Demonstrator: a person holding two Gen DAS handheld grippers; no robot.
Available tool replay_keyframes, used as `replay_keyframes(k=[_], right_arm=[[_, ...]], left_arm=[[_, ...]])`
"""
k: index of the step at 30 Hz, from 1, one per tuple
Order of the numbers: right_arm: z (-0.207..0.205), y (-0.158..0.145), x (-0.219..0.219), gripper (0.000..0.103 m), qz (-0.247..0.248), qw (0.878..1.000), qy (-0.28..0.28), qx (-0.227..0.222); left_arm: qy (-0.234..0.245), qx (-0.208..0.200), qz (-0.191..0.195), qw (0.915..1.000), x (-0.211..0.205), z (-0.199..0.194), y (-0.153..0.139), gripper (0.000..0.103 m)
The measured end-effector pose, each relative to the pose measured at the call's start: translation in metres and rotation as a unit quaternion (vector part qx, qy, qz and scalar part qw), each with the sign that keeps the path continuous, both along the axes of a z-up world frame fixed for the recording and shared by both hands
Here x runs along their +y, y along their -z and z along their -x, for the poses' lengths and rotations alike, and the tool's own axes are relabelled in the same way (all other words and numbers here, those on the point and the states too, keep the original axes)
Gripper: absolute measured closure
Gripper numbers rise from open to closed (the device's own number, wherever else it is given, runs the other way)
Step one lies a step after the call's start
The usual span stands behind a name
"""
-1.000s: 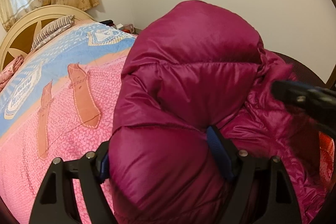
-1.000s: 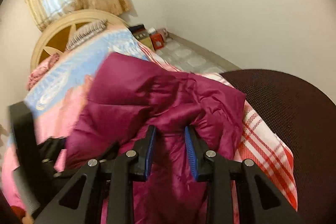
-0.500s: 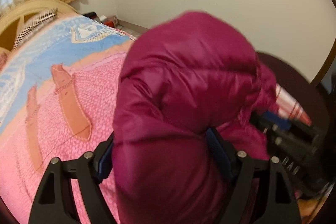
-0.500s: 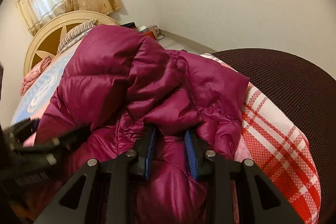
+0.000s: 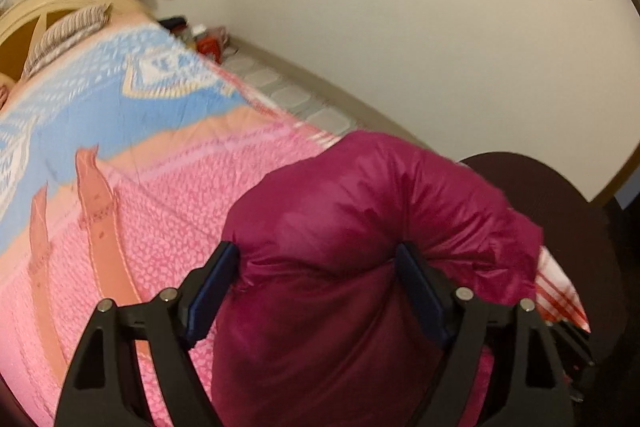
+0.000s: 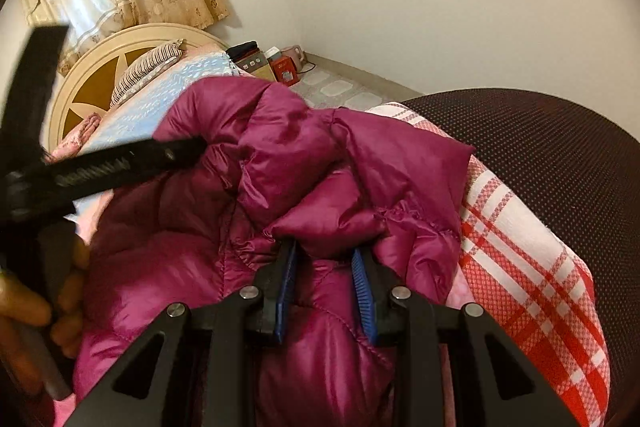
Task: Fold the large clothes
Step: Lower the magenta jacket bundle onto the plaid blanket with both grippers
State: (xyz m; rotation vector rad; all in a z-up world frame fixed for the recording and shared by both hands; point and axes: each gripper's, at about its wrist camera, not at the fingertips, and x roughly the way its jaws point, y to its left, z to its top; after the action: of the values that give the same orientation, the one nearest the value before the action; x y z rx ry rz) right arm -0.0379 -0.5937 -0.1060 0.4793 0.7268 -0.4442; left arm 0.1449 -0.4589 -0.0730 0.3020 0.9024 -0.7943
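Note:
A magenta puffer jacket [image 5: 360, 219] lies bunched at the foot of the bed. My left gripper [image 5: 318, 263] has its jaws wide apart but pressed on a thick fold of the jacket. My right gripper [image 6: 326, 249] is shut on a smaller fold of the same jacket [image 6: 280, 155], near the bed's right edge. The left gripper also shows in the right wrist view [image 6: 120, 163] as a black bar at the left, with the hand that holds it. The jacket's lower part is hidden behind the grippers.
The bed has a pink and blue quilt [image 5: 120, 155] and a cream headboard [image 6: 96, 67] with a striped pillow [image 6: 148, 71]. A dark mesh chair [image 6: 540, 155] stands at the right, against a red plaid cloth [image 6: 520, 247]. Small boxes [image 6: 280, 67] sit on the floor by the wall.
The jacket bundle has come down from a raised position toward the bed. The left gripper has tilted, so more bed and floor show. Both grips stay as they were.

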Motion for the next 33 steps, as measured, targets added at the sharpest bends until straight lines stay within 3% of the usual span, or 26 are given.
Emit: replay_keyframes(k=[6,9,12,17,24,29,33], right_arm=[[-0.002,-0.010,-0.003,0.074,-0.003,1.000,-0.006,0.014],[0.001,-0.024,-0.005,0.074,0.000,1.000,0.005,0.000],[-0.003,-0.039,-0.009,0.074,0.010,1.000,0.007,-0.013],[-0.027,-0.014,-0.013,0.074,0.016,0.999,0.003,0.031],[-0.028,0.004,-0.019,0.073,0.000,1.000,0.012,0.002],[-0.031,0.005,-0.011,0.073,0.030,0.999,0.015,0.014],[-0.030,0.003,-0.009,0.073,0.033,0.999,0.015,0.015]], left_arm=[[-0.011,-0.022,-0.021,0.9995,-0.008,0.005,0.016,0.010],[-0.011,-0.055,-0.038,0.9977,-0.012,0.015,0.015,0.010],[-0.012,-0.050,-0.034,0.9981,-0.009,0.014,0.015,0.010],[-0.014,-0.053,-0.039,0.9977,-0.011,0.014,0.016,0.010],[-0.018,-0.049,-0.039,0.9979,-0.013,0.010,0.020,0.009],[-0.017,-0.045,-0.039,0.9981,-0.013,0.009,0.019,0.010],[0.001,-0.014,-0.022,0.9997,0.001,0.008,0.014,0.012]])
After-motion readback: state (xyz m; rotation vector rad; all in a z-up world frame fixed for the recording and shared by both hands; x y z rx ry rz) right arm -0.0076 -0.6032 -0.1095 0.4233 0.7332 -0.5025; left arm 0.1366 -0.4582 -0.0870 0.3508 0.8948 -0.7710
